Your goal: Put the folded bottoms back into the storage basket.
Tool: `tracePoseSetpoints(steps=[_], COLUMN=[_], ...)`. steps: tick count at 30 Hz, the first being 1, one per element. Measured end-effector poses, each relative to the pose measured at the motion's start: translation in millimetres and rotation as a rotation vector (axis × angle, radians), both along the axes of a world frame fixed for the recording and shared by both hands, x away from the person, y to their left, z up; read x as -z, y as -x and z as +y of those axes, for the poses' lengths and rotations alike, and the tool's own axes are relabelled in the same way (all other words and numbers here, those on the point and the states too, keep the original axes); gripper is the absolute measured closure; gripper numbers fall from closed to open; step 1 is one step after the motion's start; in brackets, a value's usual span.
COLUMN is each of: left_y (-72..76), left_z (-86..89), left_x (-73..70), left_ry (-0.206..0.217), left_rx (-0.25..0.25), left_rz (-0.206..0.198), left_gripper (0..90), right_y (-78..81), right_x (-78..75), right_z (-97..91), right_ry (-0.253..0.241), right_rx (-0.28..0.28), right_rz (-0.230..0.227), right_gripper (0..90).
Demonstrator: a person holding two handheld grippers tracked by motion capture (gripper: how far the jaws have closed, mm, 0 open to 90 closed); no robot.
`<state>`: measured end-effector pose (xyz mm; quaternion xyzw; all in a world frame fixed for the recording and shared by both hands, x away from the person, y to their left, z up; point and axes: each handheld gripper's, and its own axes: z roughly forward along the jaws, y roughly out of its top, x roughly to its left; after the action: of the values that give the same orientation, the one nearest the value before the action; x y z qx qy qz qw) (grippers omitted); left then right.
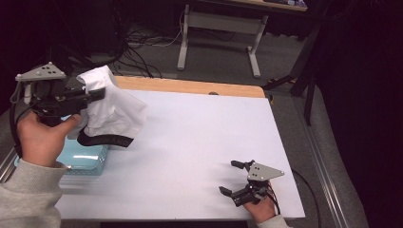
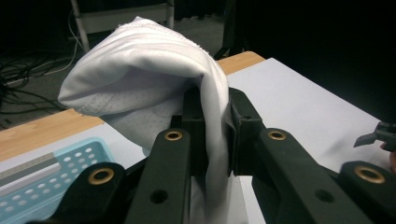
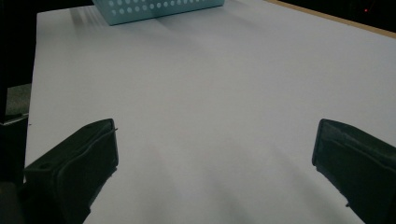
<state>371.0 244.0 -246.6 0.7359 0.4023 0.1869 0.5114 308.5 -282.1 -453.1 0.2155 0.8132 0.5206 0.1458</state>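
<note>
A white garment with a black waistband point(image 1: 114, 111) hangs in the air at the table's left side, above a light blue perforated basket point(image 1: 88, 161). My left gripper point(image 1: 97, 94) is shut on a fold of that white cloth point(image 2: 140, 70), which drapes over and between the jaws point(image 2: 215, 135). Near the front right edge of the white table point(image 1: 199, 142) rests my right gripper point(image 1: 233, 178), wide open with nothing between its fingers point(image 3: 79, 163); bare table lies between them.
The blue basket point(image 3: 154, 9) stands at the table's left edge, and a grey-and-white item lies in it point(image 2: 28, 170). A wooden strip point(image 1: 190, 87) runs along the far edge. Beyond are cables on the floor and a desk frame point(image 1: 218, 28).
</note>
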Motion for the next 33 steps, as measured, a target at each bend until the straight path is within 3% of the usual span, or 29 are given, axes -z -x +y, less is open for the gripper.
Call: tracePoseSetpoints(steps=[13,19,33], left_y=[1.3,-4.9,-25.9], left_z=[28.5,45.6,64.6], left_x=[2.9,8.9,27.6], left_ry=[-0.017,-0.009,-0.056], left_rx=[-0.055,-0.086,-0.147], left_rz=[0.016,0.040,0.083], left_gripper=[80.0,80.0,79.9], right_y=[-0.3,-0.3,-0.6], right_x=[0.2,0.3,0.3], right_z=[0.2,0.2,0.2], right_ry=[0.000,0.002,0.003], right_rx=[-0.003,-0.003,-0.003], right_rz=[0.003,0.005,0.005], right_gripper=[1.0,1.0,1.0])
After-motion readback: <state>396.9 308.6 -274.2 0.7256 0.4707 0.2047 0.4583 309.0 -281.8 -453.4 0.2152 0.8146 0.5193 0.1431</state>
